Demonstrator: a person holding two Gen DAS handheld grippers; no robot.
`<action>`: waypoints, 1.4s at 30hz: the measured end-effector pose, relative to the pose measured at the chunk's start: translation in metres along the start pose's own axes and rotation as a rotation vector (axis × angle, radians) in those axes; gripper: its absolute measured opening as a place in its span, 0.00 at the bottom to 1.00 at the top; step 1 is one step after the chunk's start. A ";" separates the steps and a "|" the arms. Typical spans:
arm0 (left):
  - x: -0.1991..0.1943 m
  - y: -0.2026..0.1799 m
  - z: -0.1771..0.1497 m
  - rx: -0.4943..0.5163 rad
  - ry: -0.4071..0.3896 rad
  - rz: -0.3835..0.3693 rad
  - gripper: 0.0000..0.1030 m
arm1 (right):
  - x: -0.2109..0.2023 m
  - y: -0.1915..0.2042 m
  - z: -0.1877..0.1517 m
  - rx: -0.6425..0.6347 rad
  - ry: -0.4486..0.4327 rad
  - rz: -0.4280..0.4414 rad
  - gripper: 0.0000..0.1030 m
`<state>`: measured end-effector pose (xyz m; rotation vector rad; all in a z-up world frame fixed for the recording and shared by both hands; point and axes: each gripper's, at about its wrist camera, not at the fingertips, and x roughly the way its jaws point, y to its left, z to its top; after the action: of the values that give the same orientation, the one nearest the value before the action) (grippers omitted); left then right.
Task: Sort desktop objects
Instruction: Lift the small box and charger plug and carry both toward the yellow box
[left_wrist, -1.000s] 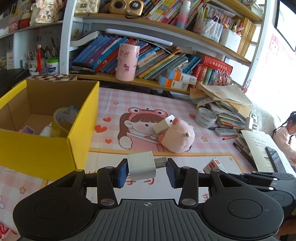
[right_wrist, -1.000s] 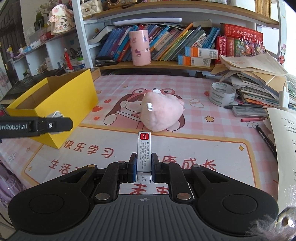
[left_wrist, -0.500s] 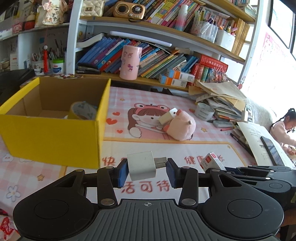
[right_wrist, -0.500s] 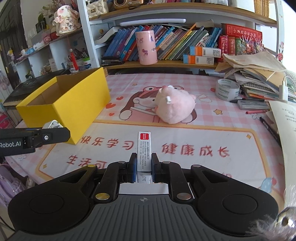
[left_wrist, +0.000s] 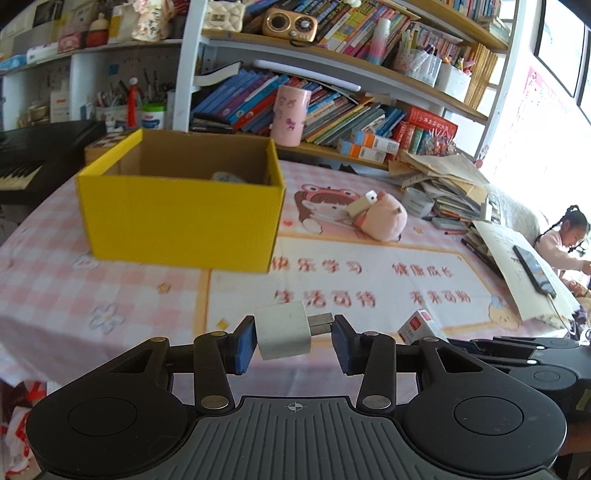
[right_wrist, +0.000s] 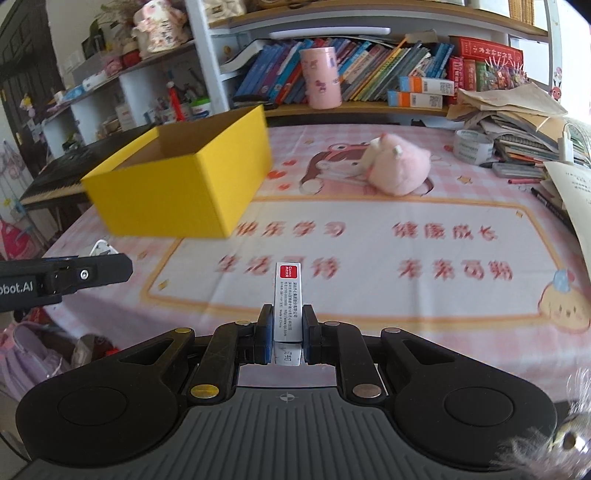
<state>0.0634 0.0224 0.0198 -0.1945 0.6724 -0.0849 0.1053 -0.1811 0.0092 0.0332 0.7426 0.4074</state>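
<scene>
Both grippers have drawn back; pink checked tablecloth, bookshelves behind.

The left gripper clamps a white charger; something blurred, perhaps tape, lies inside the yellow box.

**Charger and small box held above the bench, yellow box open**

A white charger plug sits crosswise between blue fingers, its metal prongs pointing right. A slim white box with a red label stands on edge, clamped between the other pair of fingers. The open yellow cardboard box rests far left on the bench. A pink plush toy lies far centre, with a tape roll to its right.
</scene>
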 end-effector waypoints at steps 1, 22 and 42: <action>-0.005 0.003 -0.004 0.000 0.002 -0.003 0.41 | -0.003 0.007 -0.005 -0.004 0.003 0.000 0.13; -0.076 0.069 -0.044 -0.084 -0.051 0.035 0.41 | -0.020 0.106 -0.043 -0.100 0.006 0.050 0.13; -0.082 0.092 -0.044 -0.141 -0.075 0.045 0.41 | -0.012 0.141 -0.041 -0.206 0.029 0.082 0.13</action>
<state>-0.0264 0.1176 0.0175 -0.3168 0.6078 0.0134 0.0207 -0.0606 0.0110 -0.1361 0.7265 0.5622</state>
